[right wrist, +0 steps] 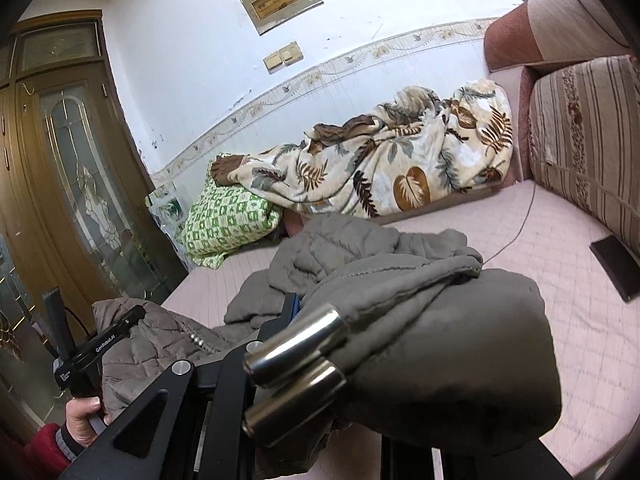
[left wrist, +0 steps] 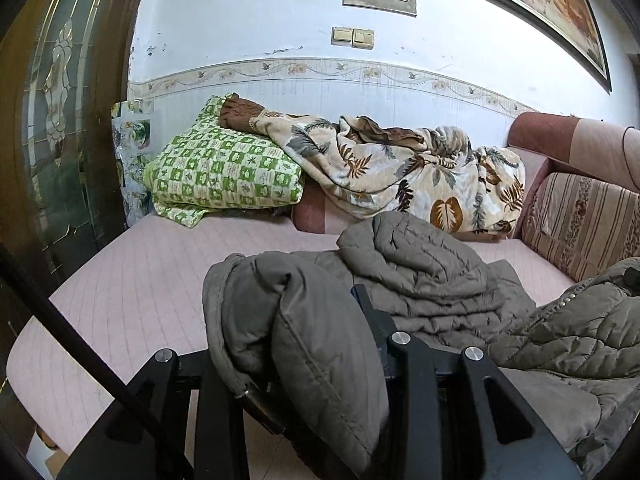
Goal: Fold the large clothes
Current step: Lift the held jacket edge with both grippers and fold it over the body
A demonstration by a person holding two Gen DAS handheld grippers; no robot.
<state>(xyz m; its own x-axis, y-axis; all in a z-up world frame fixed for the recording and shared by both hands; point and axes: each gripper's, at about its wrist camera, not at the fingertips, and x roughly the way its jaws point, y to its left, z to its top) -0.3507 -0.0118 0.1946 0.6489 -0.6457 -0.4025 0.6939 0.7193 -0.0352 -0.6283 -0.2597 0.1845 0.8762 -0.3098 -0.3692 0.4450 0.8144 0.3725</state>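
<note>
A grey-brown quilted jacket (left wrist: 420, 276) lies bunched on the pink bed (left wrist: 132, 292), its far part heaped on the sheet and its near edges lifted off it. The left gripper (left wrist: 320, 344) has its fingers narrowed on a thick fold of the jacket, which drapes over and hides the fingertips; a dark cuff or hem hangs below the fold. The right gripper (right wrist: 304, 344) likewise pinches a padded end of the jacket, the cloth bulging over its fingers, with two metal cord ends (right wrist: 296, 364) lying across the frame in front. In the right view the left gripper's body shows at lower left, held by a hand (right wrist: 82, 414) in a red sleeve. Behind the jacket, against the wall, lie a green checked pillow (left wrist: 224, 172) and a leaf-print blanket (left wrist: 400, 172), the blanket partly over the pillow. A striped cushion (left wrist: 584, 220) stands at the right, and a dark phone (right wrist: 616, 268) rests on the bed near it.
</note>
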